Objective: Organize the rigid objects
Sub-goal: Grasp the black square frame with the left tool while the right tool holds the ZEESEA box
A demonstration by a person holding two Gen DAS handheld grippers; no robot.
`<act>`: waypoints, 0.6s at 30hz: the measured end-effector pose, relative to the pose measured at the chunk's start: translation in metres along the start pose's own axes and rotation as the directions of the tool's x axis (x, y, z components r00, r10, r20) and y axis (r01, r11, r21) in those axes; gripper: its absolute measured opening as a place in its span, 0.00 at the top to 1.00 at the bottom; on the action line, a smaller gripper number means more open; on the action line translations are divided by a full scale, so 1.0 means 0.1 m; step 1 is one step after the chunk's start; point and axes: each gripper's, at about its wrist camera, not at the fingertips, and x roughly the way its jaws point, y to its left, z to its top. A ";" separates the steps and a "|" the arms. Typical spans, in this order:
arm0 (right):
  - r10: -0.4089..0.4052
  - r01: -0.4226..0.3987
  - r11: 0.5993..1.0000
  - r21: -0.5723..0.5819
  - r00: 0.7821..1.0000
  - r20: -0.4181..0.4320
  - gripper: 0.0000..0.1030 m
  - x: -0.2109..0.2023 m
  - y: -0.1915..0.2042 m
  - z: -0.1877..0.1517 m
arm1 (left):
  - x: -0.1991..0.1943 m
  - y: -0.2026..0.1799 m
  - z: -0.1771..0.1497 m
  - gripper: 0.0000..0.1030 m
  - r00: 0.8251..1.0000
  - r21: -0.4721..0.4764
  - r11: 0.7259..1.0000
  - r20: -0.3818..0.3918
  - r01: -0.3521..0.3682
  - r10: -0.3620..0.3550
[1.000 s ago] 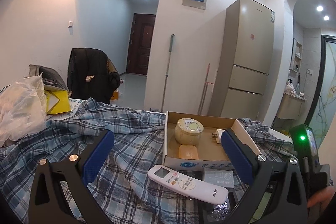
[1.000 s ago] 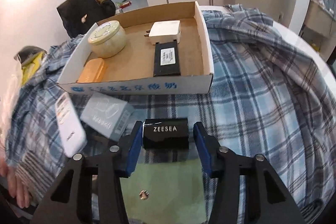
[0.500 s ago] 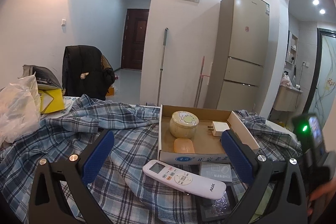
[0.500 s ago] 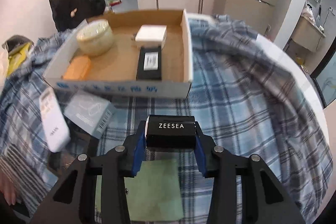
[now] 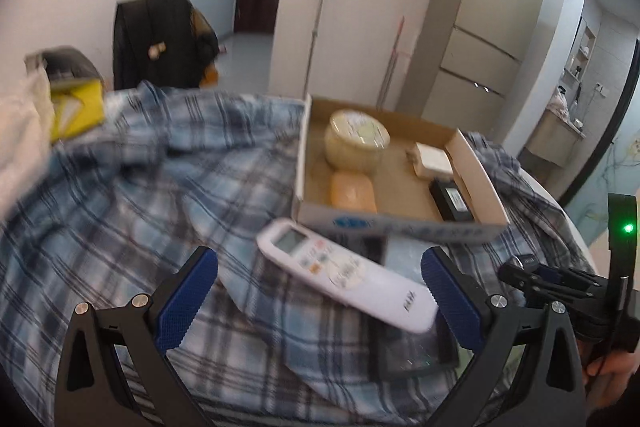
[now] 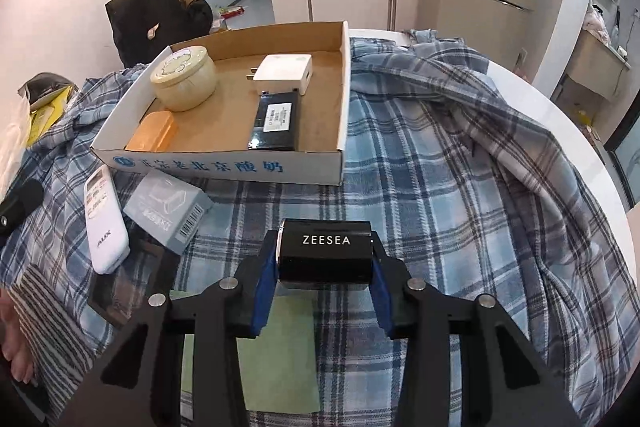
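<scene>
My right gripper (image 6: 325, 263) is shut on a black ZEESEA box (image 6: 326, 254) and holds it above the plaid cloth, in front of the cardboard tray (image 6: 224, 165). The tray holds a cream round tin (image 6: 185, 77), an orange soap (image 6: 154, 135), a white charger (image 6: 283, 70) and a black pack (image 6: 276, 121). My left gripper (image 5: 320, 291) is open and hovers over the white remote (image 5: 344, 273), which lies before the tray (image 5: 400, 225). A grey box (image 6: 168, 209) lies beside the remote (image 6: 105, 223).
The blue plaid cloth (image 6: 460, 187) covers a round white table (image 6: 560, 115). A green card (image 6: 280, 355) lies under my right gripper. A dark flat case (image 5: 416, 355) lies near the remote. A yellow box (image 5: 76, 107) and a white bag (image 5: 20, 131) sit at the far left.
My right gripper has closed on the ZEESEA box and lifted it slightly. My left gripper has tilted down and moved closer over the remote, still open.
</scene>
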 end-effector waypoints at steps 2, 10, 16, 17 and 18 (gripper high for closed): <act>-0.003 0.003 1.000 0.013 1.000 0.004 0.61 -0.02 -0.03 0.00 | 0.03 -0.07 -0.04 0.00 0.999 0.020 1.000 -0.044 0.019 -0.018; 0.000 -0.003 0.997 0.079 0.999 0.043 0.61 -0.21 -0.23 0.04 | 0.17 -0.58 -0.30 0.00 0.965 0.138 0.987 -0.258 0.080 -0.042; 0.012 -0.015 0.997 0.074 0.999 0.045 0.61 -0.24 -0.21 0.04 | 0.49 -0.76 -0.34 0.00 0.931 0.148 0.987 -0.366 0.057 0.001; 0.010 -0.013 0.997 0.073 0.999 0.045 0.61 -0.24 -0.21 0.03 | 0.52 -0.78 -0.35 0.00 0.928 0.151 0.987 -0.372 0.053 0.007; 0.009 -0.012 0.997 0.070 0.999 0.043 0.61 -0.23 -0.20 0.03 | 0.56 -0.80 -0.35 0.00 0.925 0.148 0.987 -0.379 0.058 0.002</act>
